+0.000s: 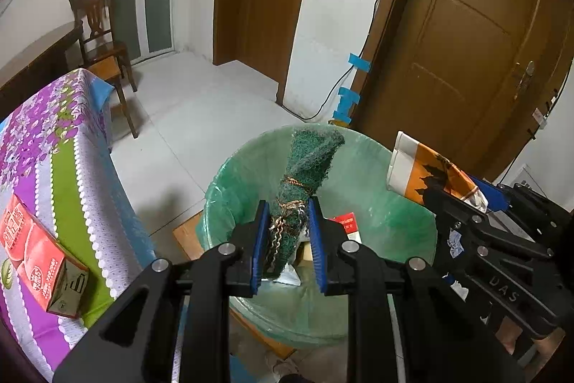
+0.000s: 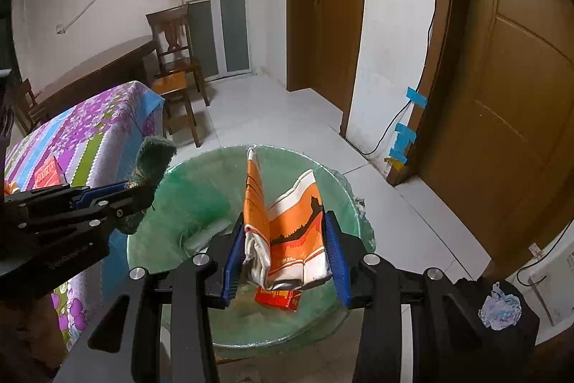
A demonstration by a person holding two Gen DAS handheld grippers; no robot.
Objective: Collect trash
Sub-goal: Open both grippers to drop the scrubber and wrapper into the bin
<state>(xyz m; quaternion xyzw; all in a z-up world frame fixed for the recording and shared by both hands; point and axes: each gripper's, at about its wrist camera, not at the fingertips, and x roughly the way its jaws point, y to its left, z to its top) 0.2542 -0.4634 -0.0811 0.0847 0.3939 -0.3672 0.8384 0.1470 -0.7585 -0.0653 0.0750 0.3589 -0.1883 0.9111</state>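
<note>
We hold both loads over green-lined round trash bin [image 1: 251, 167], frame centre. Left gripper [image 1: 288, 239] jaws clench rolled green scouring pad [image 1: 308, 164]; right gripper [image 2: 285, 255] jaws clench crumpled orange-white wrapper [image 2: 287, 225]. Drop step: next we release both.

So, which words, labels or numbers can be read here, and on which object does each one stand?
"UAS": embossed on the right gripper body, first letters hidden.
Red carton on the tablecloth: white print, too blurred.
Orange bag: small dark print, unreadable.
Red box in the bin: yellow print, unreadable.
Left gripper body: faint lettering, unreadable.
</note>
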